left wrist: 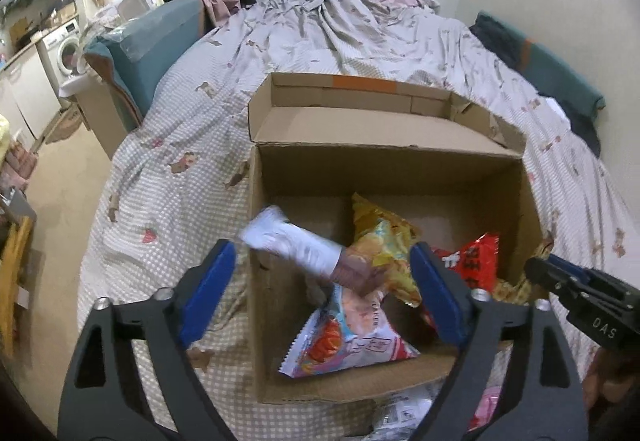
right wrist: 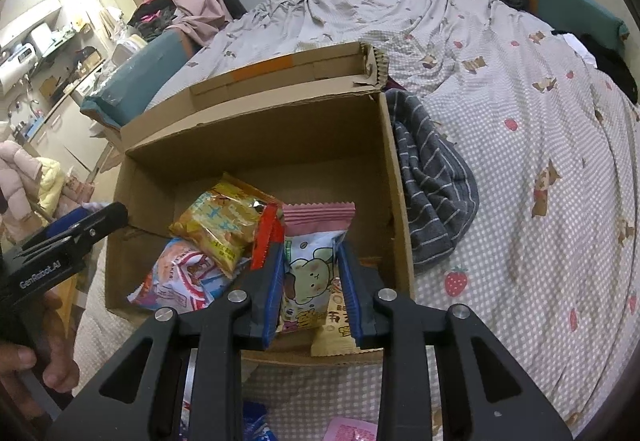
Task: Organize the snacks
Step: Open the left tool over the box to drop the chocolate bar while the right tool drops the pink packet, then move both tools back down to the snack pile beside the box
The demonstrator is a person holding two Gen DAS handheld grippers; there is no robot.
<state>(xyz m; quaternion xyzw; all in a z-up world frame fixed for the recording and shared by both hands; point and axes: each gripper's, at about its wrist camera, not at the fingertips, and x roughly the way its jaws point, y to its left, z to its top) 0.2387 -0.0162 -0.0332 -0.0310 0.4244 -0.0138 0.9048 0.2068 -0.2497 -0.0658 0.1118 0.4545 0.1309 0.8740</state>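
An open cardboard box point(left wrist: 384, 165) point(right wrist: 256, 145) sits on the bed. Inside lie a yellow snack bag point(left wrist: 384, 241) point(right wrist: 220, 225), a red packet point(left wrist: 478, 259) point(right wrist: 266, 237) and a pink-and-white bag point(left wrist: 352, 341) point(right wrist: 180, 277). My left gripper point(left wrist: 320, 285) is open over the box's near left corner; a blurred white-and-brown packet point(left wrist: 308, 249) is in mid-air between its fingers. My right gripper point(right wrist: 312, 281) is shut on a pink-topped bear-print snack packet point(right wrist: 310, 257) above the box's near right side.
A grey striped cloth point(right wrist: 432, 177) lies right of the box. More packets lie on the bed in front of the box point(left wrist: 404, 413) point(right wrist: 352, 429). The bed's left edge drops to the floor point(left wrist: 60, 201). A teal cushion point(left wrist: 152, 53) lies far left.
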